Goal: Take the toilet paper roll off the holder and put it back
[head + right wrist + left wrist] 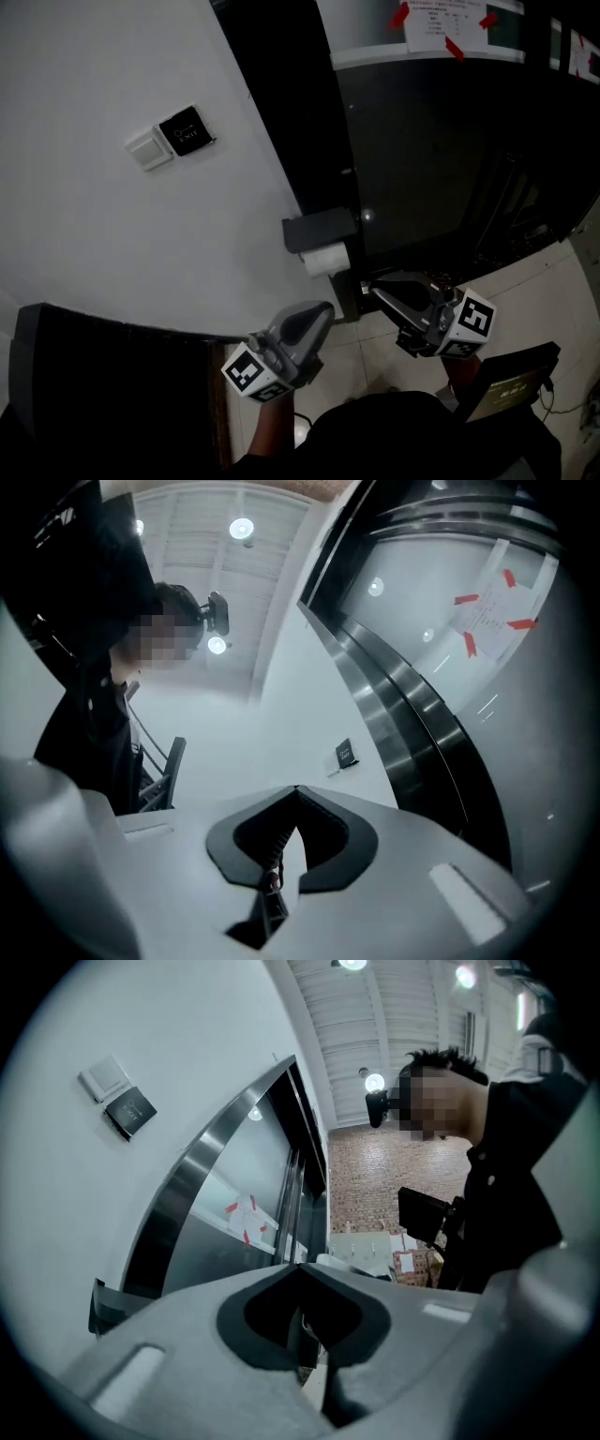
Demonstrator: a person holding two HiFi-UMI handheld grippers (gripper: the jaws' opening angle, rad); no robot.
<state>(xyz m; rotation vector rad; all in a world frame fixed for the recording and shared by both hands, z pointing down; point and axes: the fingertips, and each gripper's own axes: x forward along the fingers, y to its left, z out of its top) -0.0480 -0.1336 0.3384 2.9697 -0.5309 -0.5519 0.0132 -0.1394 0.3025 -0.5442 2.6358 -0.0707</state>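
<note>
Head view: nearest, the left gripper [322, 310] and right gripper [374, 290] point toward the wall fitting, each with jaws fully together and nothing between them. Just beyond, the toilet paper roll [326, 260] sits under the dark holder [319, 229], apart from both tools. Judgement: the roll is mounted; whether removal is pending or the return is complete cannot be determined. Farther left, the white wall [112, 244] carries a switch plate [145, 150]. Far right stands dark glass [431, 159] above a tiled floor [530, 281].

The toilet paper roll [326, 260] sits under the holder [319, 229] on the wall [112, 244].
</note>
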